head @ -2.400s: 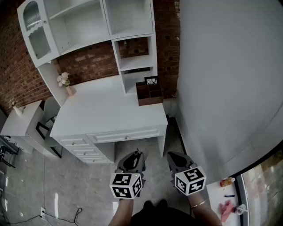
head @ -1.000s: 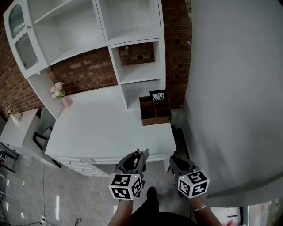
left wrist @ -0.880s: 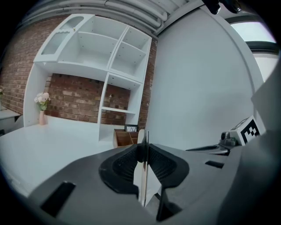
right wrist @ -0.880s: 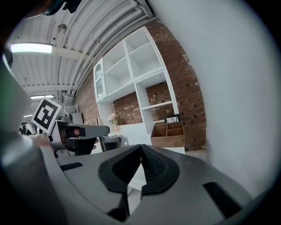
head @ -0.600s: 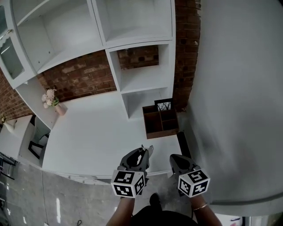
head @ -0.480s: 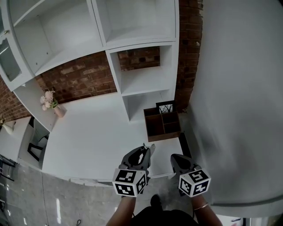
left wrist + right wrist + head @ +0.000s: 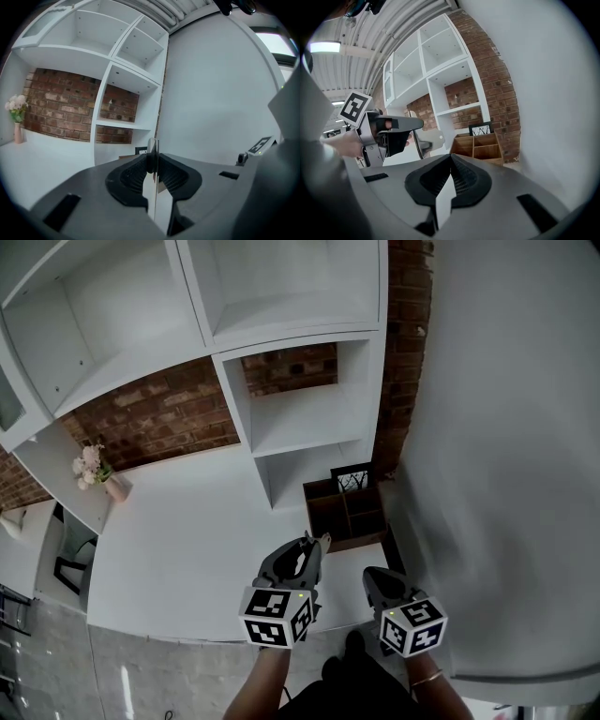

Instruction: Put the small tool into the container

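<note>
The left gripper point(image 7: 308, 547) has its jaws clenched on the small tool point(image 7: 152, 151), a thin flat thing that sticks out in front. The right gripper point(image 7: 372, 577) has its jaws pressed together with nothing in them. The container point(image 7: 347, 512), a brown box, sits ahead on the white worktop point(image 7: 178, 540), a little to the right of the tool.

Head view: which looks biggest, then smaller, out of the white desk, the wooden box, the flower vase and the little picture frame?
1. White desk
2. Wooden box
3. Flower vase and picture frame: they look about alike, so I won't rank them.
</note>
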A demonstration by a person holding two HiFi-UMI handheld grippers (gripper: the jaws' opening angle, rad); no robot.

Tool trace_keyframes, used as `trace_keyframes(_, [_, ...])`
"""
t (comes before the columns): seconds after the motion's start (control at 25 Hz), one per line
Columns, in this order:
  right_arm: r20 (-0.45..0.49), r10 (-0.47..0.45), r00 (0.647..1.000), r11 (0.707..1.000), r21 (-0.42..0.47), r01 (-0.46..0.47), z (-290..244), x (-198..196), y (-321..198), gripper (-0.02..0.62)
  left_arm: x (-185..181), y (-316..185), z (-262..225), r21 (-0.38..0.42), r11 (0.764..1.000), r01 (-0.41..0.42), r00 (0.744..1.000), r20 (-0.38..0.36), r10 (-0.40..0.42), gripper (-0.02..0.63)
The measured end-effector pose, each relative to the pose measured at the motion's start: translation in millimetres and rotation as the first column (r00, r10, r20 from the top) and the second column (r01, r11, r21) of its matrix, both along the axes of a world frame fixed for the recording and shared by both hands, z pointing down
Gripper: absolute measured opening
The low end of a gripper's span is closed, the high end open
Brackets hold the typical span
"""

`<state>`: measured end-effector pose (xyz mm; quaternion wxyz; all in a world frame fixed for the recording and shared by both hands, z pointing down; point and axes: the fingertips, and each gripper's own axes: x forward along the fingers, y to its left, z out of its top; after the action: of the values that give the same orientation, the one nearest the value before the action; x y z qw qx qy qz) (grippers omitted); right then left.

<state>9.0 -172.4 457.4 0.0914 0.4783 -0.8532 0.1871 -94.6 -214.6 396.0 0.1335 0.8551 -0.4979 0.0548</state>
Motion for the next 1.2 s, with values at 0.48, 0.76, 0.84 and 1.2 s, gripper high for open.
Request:
trace_keyframes(0.48, [-0.003, -0.029, 1.0, 1.0, 0.001, 0.029, -0.3, 6.0, -51.1, 0.005, 5.8, -61.2, -8.7, 0.013, 0.999, 0.029, 0.999, -0.015, -0.029, 0.081])
trace_keyframes(0.76, [0.008, -0.051, 0.999, 0.999, -0.011, 0.051, 5.0, 11.9, -80.9, 0.005, 15.3, -95.1, -11.8, 0.018, 0.999, 0.04, 0.999, -0.002, -0.04, 0.081])
trace_keyframes(0.84, [0.013, -0.052, 0.999, 0.998, -0.017, 0.052, 7.2, 14.4, -87.9, 0.005, 17.5, -103.9, -11.2, 0.017, 0.999, 0.045, 0.999, 0.0, -0.045, 0.081])
trace_keyframes(1.2, [0.023, -0.043, 0.999, 0.998, -0.034, 0.044, 12.2, 28.9, -110.4, 0.005, 29.9, -132.5, 2.2, -0.01, 0.999, 0.047, 0.999, 0.007, -0.047, 0.081])
